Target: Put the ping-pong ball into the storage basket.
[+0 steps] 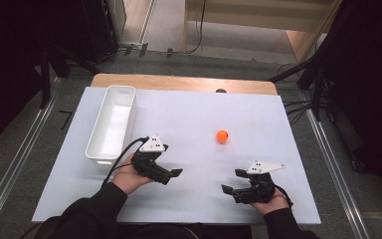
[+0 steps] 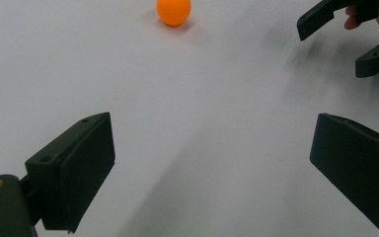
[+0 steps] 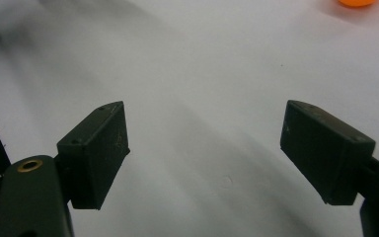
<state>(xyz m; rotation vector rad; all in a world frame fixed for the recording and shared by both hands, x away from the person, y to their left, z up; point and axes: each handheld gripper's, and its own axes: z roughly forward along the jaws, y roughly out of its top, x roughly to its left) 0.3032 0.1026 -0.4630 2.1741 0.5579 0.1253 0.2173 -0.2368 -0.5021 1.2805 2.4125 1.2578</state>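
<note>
We note orange ball (image 1: 222,136) on desk (image 1: 189,114); left gripper (image 1: 175,174) and right gripper (image 1: 231,181) both near ball, jaws wide apart, holding nothing.

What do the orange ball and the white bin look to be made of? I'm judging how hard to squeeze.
Orange ball: likely light plastic, smooth matte, even colour, no seam visible. White bin: probably rigid moulded plastic, slightly glossy, thin walls and rounded corners.

A long white bin (image 1: 110,124) stands empty at the left edge of the white table (image 1: 179,107).
</note>
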